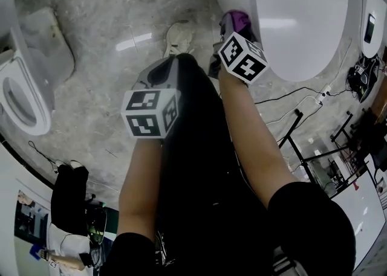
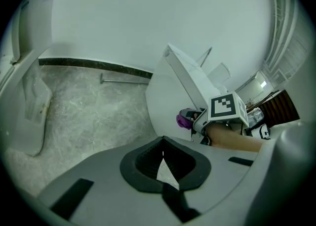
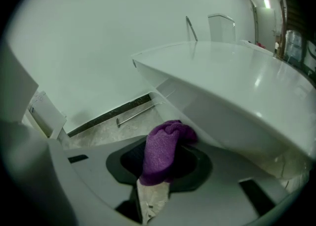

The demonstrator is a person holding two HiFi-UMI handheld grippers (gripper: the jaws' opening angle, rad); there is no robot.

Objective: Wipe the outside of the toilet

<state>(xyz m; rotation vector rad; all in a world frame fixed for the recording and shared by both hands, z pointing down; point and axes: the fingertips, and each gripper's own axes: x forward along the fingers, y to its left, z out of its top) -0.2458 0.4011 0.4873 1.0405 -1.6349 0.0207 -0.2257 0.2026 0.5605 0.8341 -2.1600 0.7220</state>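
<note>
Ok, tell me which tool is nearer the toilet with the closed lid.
Right. The right tool holds a purple cloth up against the side of the toilet; the left tool sits back over the floor, apart from it.

1. Up on the right: the toilet (image 1: 296, 21), standing on the floor (image 1: 109, 21).
2. Right up against its left side, under the rim: the cloth (image 3: 163, 153), pinched between the jaws of the right hand-held gripper (image 3: 159, 170).
3. Left of that one and nearer the person: the left hand-held gripper (image 2: 165, 163), jaws together with nothing in them, over the floor, apart from the toilet.
4. Between the two, farther out: a shoe (image 1: 179, 38) on the floor.
5. Far left: another toilet bowl (image 1: 24, 96), well apart from the first.
6. Right of the first toilet: cables (image 1: 302, 96) on the floor.
</note>
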